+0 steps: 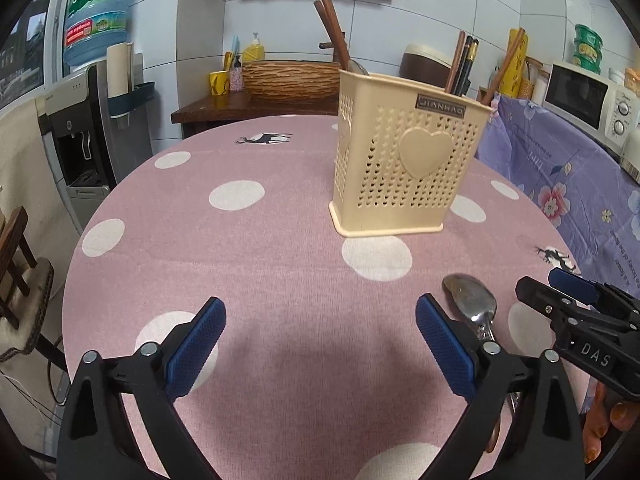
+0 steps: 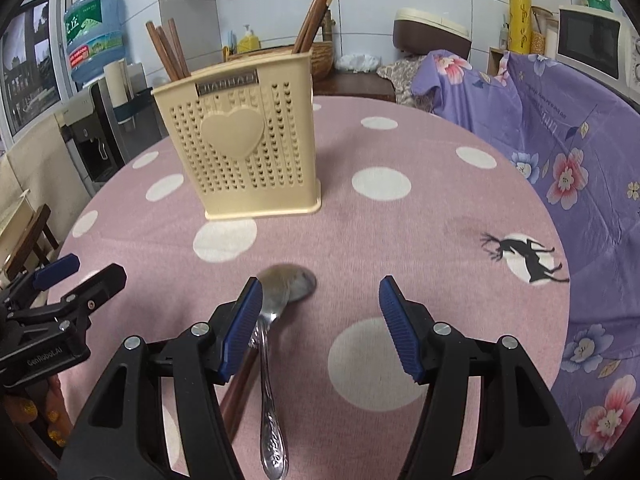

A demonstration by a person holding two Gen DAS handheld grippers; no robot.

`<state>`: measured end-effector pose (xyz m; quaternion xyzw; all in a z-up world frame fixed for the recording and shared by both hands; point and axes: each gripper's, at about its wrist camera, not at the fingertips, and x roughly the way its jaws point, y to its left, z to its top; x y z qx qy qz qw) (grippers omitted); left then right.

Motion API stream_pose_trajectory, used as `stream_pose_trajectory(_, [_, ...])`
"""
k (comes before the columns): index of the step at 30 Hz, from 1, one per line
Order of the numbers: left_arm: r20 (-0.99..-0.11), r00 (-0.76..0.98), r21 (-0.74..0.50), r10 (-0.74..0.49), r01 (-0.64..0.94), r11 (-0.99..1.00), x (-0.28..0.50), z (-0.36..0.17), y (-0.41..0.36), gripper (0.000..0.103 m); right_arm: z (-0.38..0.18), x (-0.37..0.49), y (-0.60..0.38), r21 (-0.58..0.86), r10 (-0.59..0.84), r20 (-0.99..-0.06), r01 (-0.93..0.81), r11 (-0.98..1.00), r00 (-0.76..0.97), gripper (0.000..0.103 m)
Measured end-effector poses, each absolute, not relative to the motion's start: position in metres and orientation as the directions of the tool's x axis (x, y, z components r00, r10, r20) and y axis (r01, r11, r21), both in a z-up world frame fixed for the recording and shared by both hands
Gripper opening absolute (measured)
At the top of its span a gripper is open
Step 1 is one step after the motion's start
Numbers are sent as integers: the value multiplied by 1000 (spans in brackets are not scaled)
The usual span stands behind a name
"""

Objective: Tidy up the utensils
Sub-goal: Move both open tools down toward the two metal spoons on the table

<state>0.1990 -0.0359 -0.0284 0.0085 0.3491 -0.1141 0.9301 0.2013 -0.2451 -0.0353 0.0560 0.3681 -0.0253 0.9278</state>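
A cream perforated utensil holder (image 1: 404, 160) (image 2: 240, 144) with a heart on its side stands on the pink dotted table, with brown chopsticks (image 1: 460, 64) (image 2: 168, 52) upright in it. A steel spoon (image 2: 270, 360) (image 1: 472, 300) lies on the cloth between my right gripper's fingers, close to the left pad (image 2: 244, 328), bowl toward the holder. A brown chopstick (image 2: 240, 384) lies beside it, partly under that finger. My right gripper (image 2: 320, 320) (image 1: 538, 280) is open. My left gripper (image 1: 320, 340) (image 2: 94, 270) hangs wide open over bare cloth, left of the spoon.
The round table (image 2: 440, 240) ends near the left side, where a chair (image 1: 16, 272) and a water dispenser (image 1: 80, 120) stand. A purple floral cloth (image 2: 560, 140) covers the counter at right, with a microwave (image 1: 580, 96) on it. A hand (image 2: 24, 412) holds the left gripper.
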Motion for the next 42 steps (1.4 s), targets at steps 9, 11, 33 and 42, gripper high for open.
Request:
stream_pose_trajectory(9, [-689,686,-72,-235,258,963,196,-40,-40,69,-49,189,-243,66,-7,-721,79,995,693,54])
stream_pose_trajectory(11, [-693,681,-75,-237,259,963,196,-42,-41,68,-52,187,-240,70,9,-732,62,996,681,51])
stream_pose_trajectory(33, [-702,667,-93,-251,264,960,197,-43,-46,68,-73,190,-218,99,107,-776,-48,994,621,8])
stream_pose_trajectory(42, [-707,649,-103,-282,300,948,199,-43,-63,67,-55,187,-232,139,113,-713,-20,990,692,8])
